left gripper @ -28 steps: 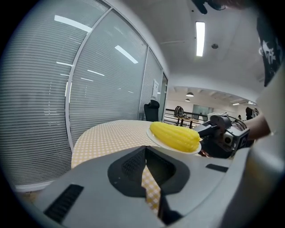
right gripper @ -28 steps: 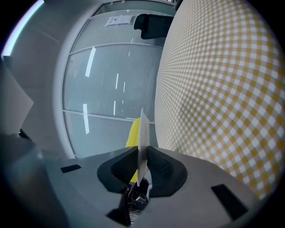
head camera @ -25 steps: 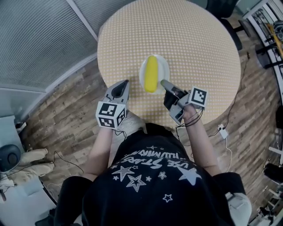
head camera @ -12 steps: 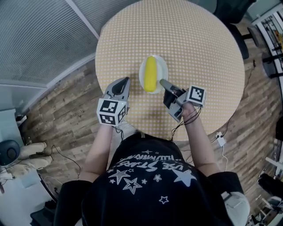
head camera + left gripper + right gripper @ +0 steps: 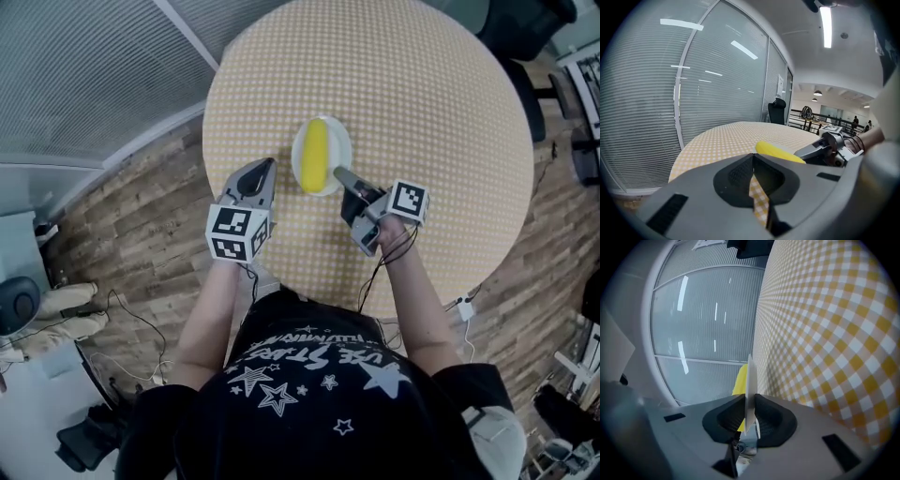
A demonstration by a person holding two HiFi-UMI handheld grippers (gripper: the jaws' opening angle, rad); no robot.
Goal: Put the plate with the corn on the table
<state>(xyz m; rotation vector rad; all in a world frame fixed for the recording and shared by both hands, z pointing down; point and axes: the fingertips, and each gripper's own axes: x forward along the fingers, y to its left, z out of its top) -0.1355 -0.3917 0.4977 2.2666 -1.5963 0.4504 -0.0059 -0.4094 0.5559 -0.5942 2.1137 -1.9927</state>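
Note:
A white plate [image 5: 341, 150] carrying a yellow corn cob [image 5: 314, 155] sits low over the near part of the round table [image 5: 422, 94] with its yellow checked cloth. My right gripper [image 5: 339, 173] is shut on the plate's near rim. In the right gripper view the plate [image 5: 750, 376] stands edge-on between the jaws of the right gripper [image 5: 749, 404], with the corn [image 5: 739, 380] behind it. Whether the plate touches the cloth I cannot tell. My left gripper [image 5: 265, 166] is shut and holds nothing, left of the plate. The left gripper view shows the corn [image 5: 778, 151] beyond the left gripper [image 5: 754, 161].
A dark office chair [image 5: 520, 28] stands at the table's far right. Cables and a white adapter [image 5: 464, 302] lie on the wooden floor to the right. A glass wall with blinds [image 5: 84, 75] runs along the left.
The head camera has drifted, so the table sits a little differently in the picture. Both grippers and the plate keep nearly the same places relative to each other.

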